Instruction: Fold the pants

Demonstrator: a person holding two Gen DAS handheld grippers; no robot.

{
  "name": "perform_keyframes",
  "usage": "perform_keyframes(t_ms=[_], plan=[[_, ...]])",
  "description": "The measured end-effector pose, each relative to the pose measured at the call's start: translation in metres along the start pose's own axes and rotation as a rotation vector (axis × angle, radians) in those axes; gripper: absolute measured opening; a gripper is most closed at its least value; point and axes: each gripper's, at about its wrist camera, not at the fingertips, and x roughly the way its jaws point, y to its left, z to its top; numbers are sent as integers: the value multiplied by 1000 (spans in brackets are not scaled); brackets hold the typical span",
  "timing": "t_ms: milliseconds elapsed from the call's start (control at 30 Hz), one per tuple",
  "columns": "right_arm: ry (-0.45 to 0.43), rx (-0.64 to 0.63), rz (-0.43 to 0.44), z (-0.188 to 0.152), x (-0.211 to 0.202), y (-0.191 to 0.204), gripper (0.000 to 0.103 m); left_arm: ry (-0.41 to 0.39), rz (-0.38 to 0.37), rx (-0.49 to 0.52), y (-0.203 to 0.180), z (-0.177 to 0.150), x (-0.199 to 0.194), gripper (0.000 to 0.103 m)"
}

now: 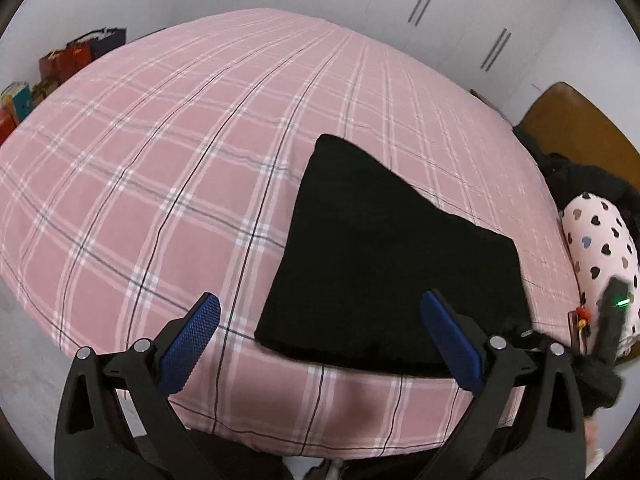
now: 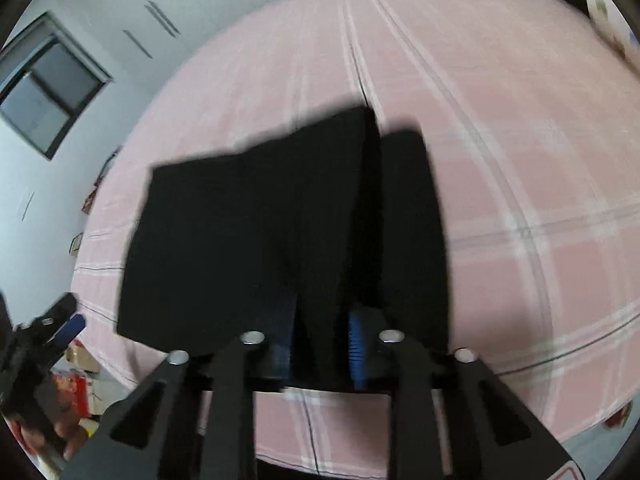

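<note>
The black fabric pants (image 1: 384, 264), folded into a thick rectangle, lie on the pink plaid bed (image 1: 168, 168) just ahead of both tongs. The left tongs (image 1: 320, 344) hang wide open, empty. The right tongs (image 2: 322, 336) pinch the near hem between blue pads. Likely a final fold or tidy; next, lift that edge evenly. Blur hides the exact grip.

right wrist view motion-blurred; black pants (image 2: 256, 232) edges smeared, right hand-held gripper (image 2: 322, 344) pads half hidden by fabric
</note>
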Motion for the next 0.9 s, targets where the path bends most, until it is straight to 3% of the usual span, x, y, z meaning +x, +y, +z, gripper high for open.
perform_keyframes(t_ms=[67,100,133,200,267,333,433,567,633,800,833,867,900], plan=[[1,-4,-14,1,-2,-8,10,-3,-5,21,-2,2,0,98],[57,-6,-46,-5,14,-17,11,-1,-12,23,-2,2,3,98],[109,3,-30,-11,27,-25,23,18,-16,19,-2,2,12,98],[86,97,33,-11,19,-39,29,61,-5,13,-4,3,28,98],[6,154,-28,-10,-1,-46,77,88,20,29,-6,4,40,98],[-60,166,-85,-11,-13,-51,85,102,24,17,-3,6,46,98],[42,186,-67,-9,8,-58,85,170,-7,-38,8,8,63,98],[159,239,19,-11,38,-60,85,283,-57,-100,18,8,92,98],[178,252,79,-9,48,-59,87,312,-98,-125,20,6,102,98],[140,274,110,-17,51,-53,88,276,-110,-108,18,6,106,95],[133,263,120,-18,50,-52,68,264,-118,-103,16,6,103,87],[131,255,146,-18,48,-51,46,259,-109,-91,15,7,101,70],[127,269,179,-15,44,-48,42,262,-107,-84,15,7,98,55]])
